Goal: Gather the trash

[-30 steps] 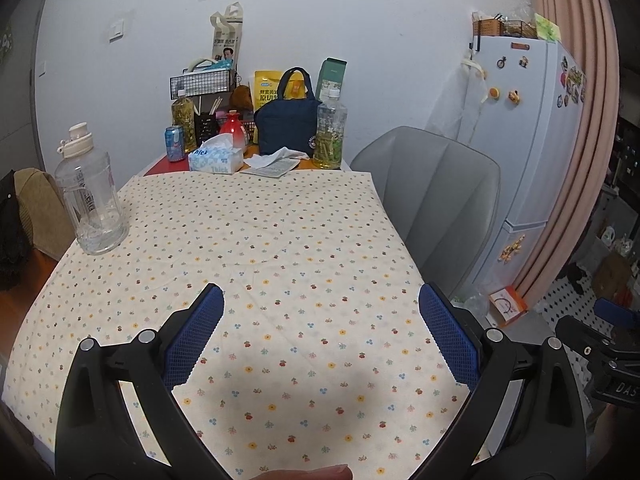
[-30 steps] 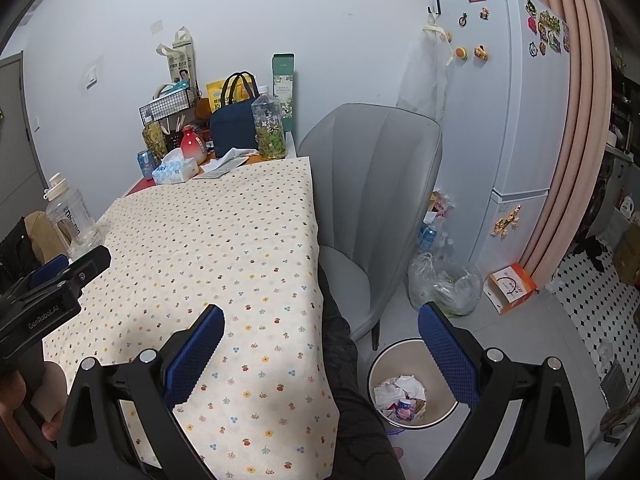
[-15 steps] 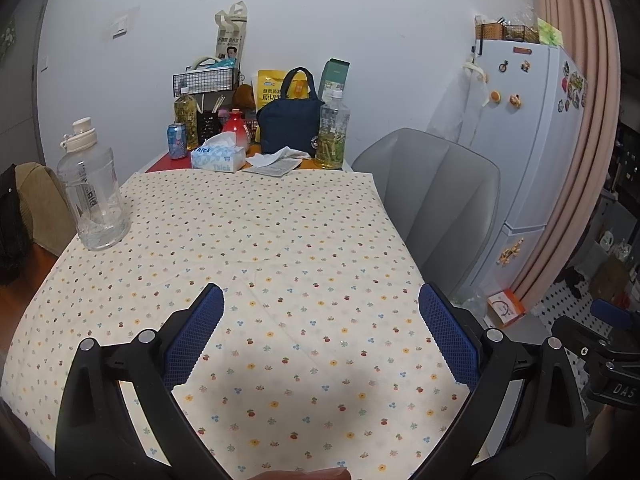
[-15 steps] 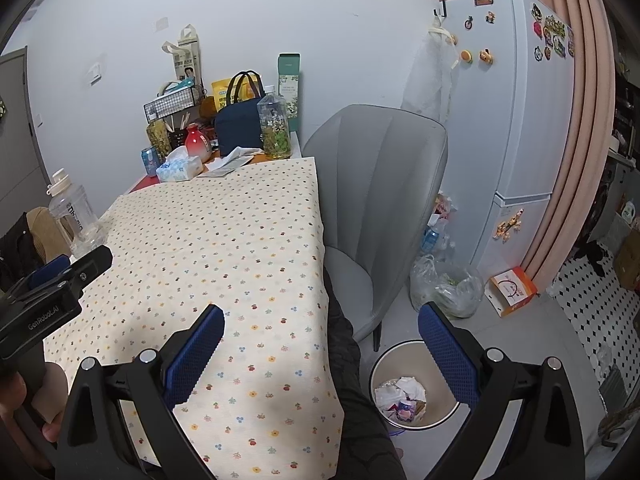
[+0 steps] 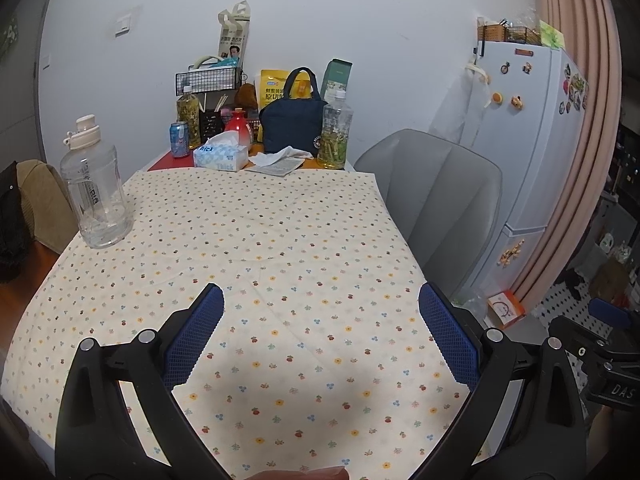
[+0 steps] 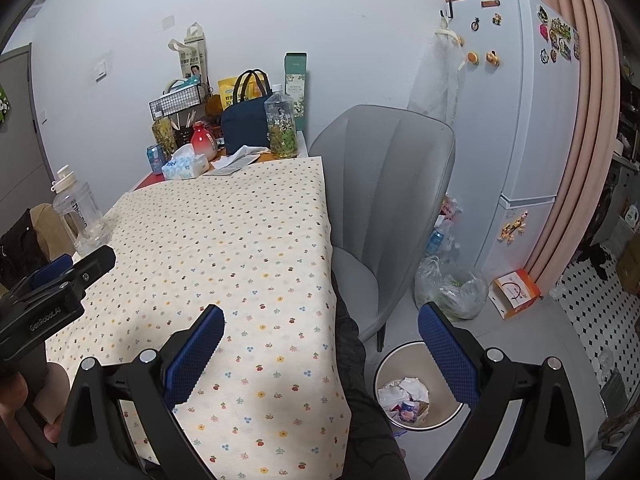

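Blue-padded and black-framed, the left gripper is hovering low over the near end of the table with its jaws spread wide and nothing between them, and the right gripper is doing the same off the table's right edge, likewise spread and empty. Beneath them the flowered tablecloth is lying bare across its whole near and middle stretch, so no litter is waiting there. Down on the floor to the right, the waste bin is standing beside the grey chair and is already holding crumpled paper and wrappers, which suggests that much of the collecting is done. Farther along the left edge a clear water jug is standing upright. At the far end, among bottles, a tissue box and a navy bag, a crumpled white tissue is lying on a flat paper; that looks like the one piece of trash still left, though whether it counts as trash is a judgement. Reaching it would mean going well forward past the bare cloth.
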Tool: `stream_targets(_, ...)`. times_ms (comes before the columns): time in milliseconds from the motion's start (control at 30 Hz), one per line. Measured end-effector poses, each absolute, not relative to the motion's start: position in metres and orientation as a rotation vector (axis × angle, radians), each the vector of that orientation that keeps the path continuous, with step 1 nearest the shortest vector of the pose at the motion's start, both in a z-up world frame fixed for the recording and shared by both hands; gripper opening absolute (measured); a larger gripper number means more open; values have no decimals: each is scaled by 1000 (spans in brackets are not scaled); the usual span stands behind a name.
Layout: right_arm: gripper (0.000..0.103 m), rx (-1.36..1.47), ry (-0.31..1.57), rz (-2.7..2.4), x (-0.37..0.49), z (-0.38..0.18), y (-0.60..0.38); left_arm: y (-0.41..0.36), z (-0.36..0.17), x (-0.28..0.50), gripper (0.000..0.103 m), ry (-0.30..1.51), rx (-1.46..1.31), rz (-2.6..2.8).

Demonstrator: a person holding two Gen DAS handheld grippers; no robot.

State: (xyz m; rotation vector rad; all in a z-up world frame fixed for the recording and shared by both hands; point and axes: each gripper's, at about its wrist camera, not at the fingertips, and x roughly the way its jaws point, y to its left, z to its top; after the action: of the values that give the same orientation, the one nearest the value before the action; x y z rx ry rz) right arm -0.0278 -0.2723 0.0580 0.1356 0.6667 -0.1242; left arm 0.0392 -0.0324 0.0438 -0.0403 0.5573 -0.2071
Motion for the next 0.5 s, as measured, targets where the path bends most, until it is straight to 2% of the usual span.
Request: stream_targets(500,95,149,676,-131,-26,54,-276,-40,39,38,97,565,-33,-207)
